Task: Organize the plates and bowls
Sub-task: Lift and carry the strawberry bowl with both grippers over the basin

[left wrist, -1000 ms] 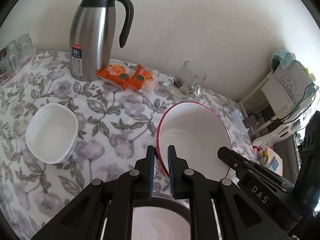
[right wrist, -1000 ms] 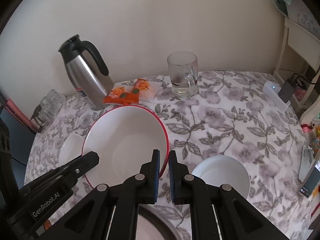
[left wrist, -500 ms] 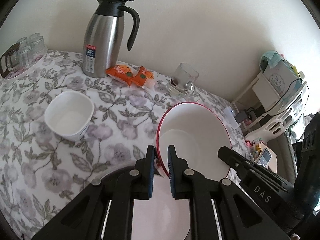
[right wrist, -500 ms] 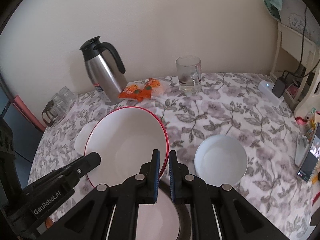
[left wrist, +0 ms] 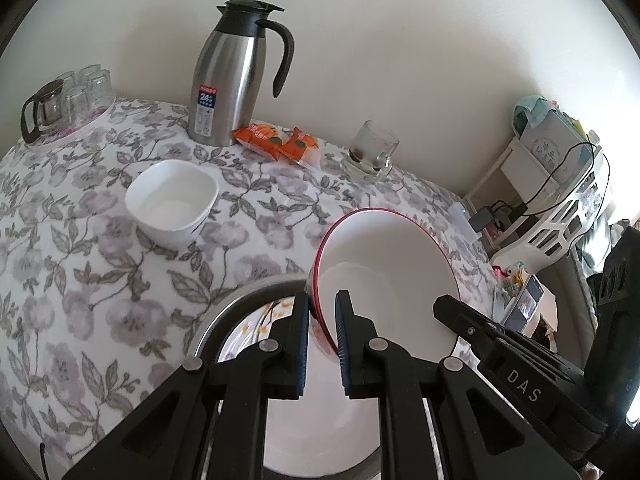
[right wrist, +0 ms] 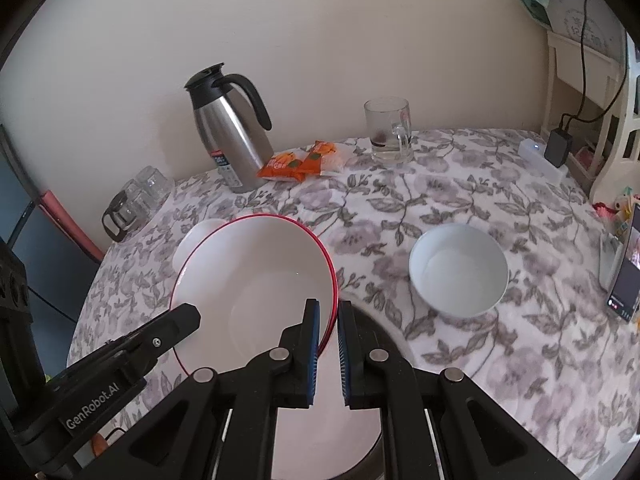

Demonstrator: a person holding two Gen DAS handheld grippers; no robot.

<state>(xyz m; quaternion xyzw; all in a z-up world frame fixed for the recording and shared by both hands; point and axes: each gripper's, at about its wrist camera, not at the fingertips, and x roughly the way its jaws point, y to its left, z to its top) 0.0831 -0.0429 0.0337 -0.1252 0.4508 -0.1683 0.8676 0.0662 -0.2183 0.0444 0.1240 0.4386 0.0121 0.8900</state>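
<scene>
Two grippers share one load: my left gripper (left wrist: 322,316) is clamped on the left rim of the red-rimmed bowl (left wrist: 384,264), and my right gripper (right wrist: 328,320) is clamped on its right rim, each showing in the other's camera as a black finger at the bowl's opposite edge. I hold the bowl tilted above the floral tablecloth (left wrist: 80,272), over a dark-rimmed plate (left wrist: 248,312) at the near edge.

Only the left wrist view lets me see that plate's painted flowers and the whole of the square white bowl (left wrist: 172,202) on the left of the table; from the right wrist the red-rimmed bowl hides all but a sliver of it. Only the right wrist view gives me the round white bowl (right wrist: 459,276) sitting on the cloth just right of the held bowl, which the left camera cannot see behind the bowl.

At the far side, against the wall, stands a steel thermos jug (left wrist: 232,76) with orange snack packets (left wrist: 276,142) beside it and a glass mug (right wrist: 388,130) to their right. Upturned glasses on a tray (left wrist: 68,100) sit at the far left. A phone (right wrist: 626,276) stands propped at the right edge, near a white shelf (left wrist: 556,184) with cables.
</scene>
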